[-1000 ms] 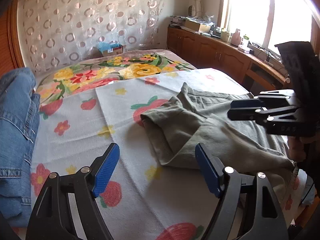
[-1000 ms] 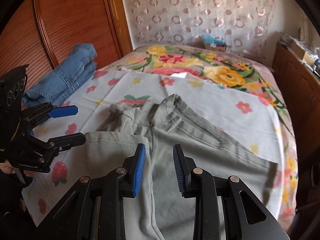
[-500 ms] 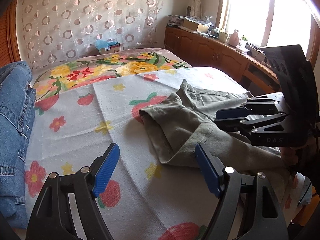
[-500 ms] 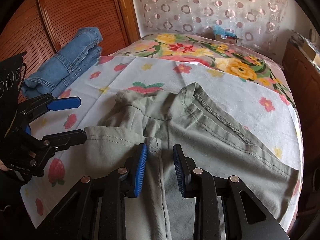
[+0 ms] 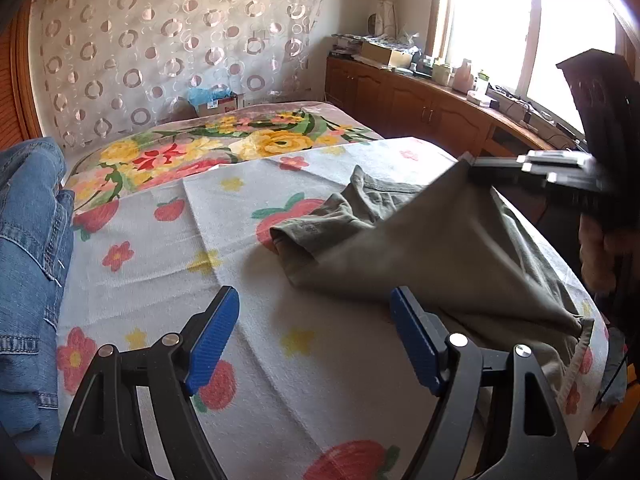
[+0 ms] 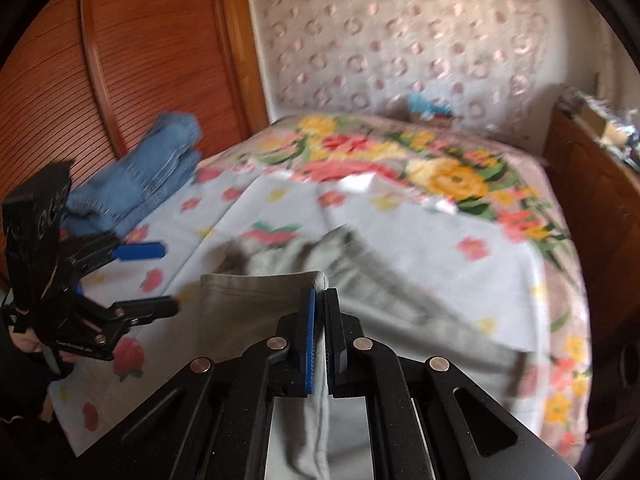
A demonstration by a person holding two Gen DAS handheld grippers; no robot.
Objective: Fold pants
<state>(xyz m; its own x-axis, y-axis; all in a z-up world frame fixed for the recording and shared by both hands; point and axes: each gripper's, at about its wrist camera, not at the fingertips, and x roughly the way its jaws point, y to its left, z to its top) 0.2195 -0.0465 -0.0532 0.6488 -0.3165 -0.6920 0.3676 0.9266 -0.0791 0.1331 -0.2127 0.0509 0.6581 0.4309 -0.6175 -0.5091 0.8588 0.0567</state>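
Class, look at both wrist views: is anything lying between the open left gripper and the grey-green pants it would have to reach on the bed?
Nothing visible. The left gripper hangs open over bare strawberry-print sheet, with the grey-green cotton pants just beyond its right finger. The right gripper is shut on a lifted fold. The folded blue jeans lie off to the side.

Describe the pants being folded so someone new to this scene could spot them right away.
Start at the bed, spread with a white sheet printed with strawberries and flowers. The olive-green pants lie on its window-side half, one edge pinched in the right gripper and lifted. The only other garments are blue jeans, stacked on the far side by the wooden wardrobe.
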